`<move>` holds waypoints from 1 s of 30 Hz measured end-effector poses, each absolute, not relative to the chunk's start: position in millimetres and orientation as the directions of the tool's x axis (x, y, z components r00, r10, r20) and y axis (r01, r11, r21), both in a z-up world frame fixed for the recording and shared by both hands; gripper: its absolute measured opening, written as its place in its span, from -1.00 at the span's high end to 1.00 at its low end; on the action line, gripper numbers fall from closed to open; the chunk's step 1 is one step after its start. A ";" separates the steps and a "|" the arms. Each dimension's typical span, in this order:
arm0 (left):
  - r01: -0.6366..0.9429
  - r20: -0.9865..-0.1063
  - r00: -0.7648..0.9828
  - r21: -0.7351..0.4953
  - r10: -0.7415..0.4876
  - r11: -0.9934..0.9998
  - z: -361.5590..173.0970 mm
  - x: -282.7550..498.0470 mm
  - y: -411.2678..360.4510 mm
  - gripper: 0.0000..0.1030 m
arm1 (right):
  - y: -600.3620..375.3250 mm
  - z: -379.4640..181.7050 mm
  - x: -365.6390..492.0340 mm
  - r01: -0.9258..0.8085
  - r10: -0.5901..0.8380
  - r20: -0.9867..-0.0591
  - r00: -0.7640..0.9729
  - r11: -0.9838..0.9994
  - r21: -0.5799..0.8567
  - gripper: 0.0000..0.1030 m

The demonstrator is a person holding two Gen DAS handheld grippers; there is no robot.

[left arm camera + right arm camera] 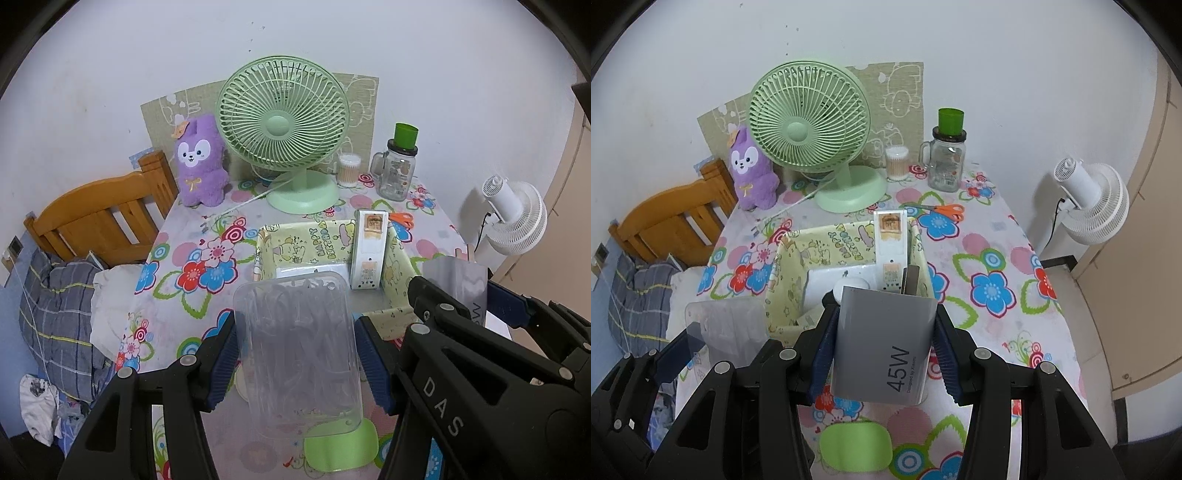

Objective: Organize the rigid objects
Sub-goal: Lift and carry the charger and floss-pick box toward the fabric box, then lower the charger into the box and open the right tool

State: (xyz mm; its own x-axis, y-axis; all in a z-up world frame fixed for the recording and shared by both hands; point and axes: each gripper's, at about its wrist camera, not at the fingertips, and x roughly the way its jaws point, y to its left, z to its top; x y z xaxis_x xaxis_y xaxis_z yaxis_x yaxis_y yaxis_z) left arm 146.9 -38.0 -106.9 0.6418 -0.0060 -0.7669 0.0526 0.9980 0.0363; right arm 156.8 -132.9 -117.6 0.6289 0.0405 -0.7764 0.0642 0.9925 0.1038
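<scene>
My left gripper point(295, 354) is shut on a clear plastic case point(299, 354) with thin pieces inside, held above the table's near side. My right gripper point(884, 347) is shut on a grey "45W" charger box point(882, 343), held just before the yellow patterned storage box point(786, 258). That storage box point(397, 273) holds a tall white carton point(891, 243) and a flat white item point(834, 277). The right gripper with the charger box point(458, 284) shows at the right of the left wrist view. The clear case point(724, 325) shows at the left of the right wrist view.
A green fan point(809, 133), purple plush point(751, 173), cotton swab tub point(897, 162) and glass jar with green cup point(945, 162) line the back. Orange scissors point(945, 211) lie behind the box. A green lid point(855, 446) lies near the front edge. A white fan point(1089, 201) stands right, a bed left.
</scene>
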 end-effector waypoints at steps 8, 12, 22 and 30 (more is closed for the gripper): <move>0.051 -0.780 0.626 0.026 -0.012 0.998 -112.4 170.0 -37.6 -0.22 | -133.1 -122.2 182.2 0.066 0.036 -0.789 0.614 0.993 0.097 -0.02; 0.054 -0.788 0.616 0.022 -0.016 0.998 -116.8 181.5 -36.8 -0.22 | -133.1 -126.1 193.6 0.071 0.033 -0.796 0.604 0.993 0.095 -0.02; 0.054 -0.807 0.591 0.033 -0.005 0.998 -131.3 204.7 -38.1 -0.22 | -133.5 -143.2 220.9 0.077 0.037 -0.816 0.577 0.992 0.099 -0.02; 0.077 -0.817 0.576 0.050 -0.003 0.996 -147.2 220.9 -42.2 -0.22 | -134.9 -161.1 237.4 0.081 0.039 -0.827 0.560 0.991 0.102 -0.02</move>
State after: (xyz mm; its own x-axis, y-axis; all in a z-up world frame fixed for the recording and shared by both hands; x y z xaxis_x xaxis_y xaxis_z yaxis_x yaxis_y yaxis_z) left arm 220.9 -42.2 -147.2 0.5764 -0.0033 -0.8171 0.0768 0.9958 0.0501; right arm 237.4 -134.9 -161.1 0.5604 0.0391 -0.8273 0.0814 0.9914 0.1020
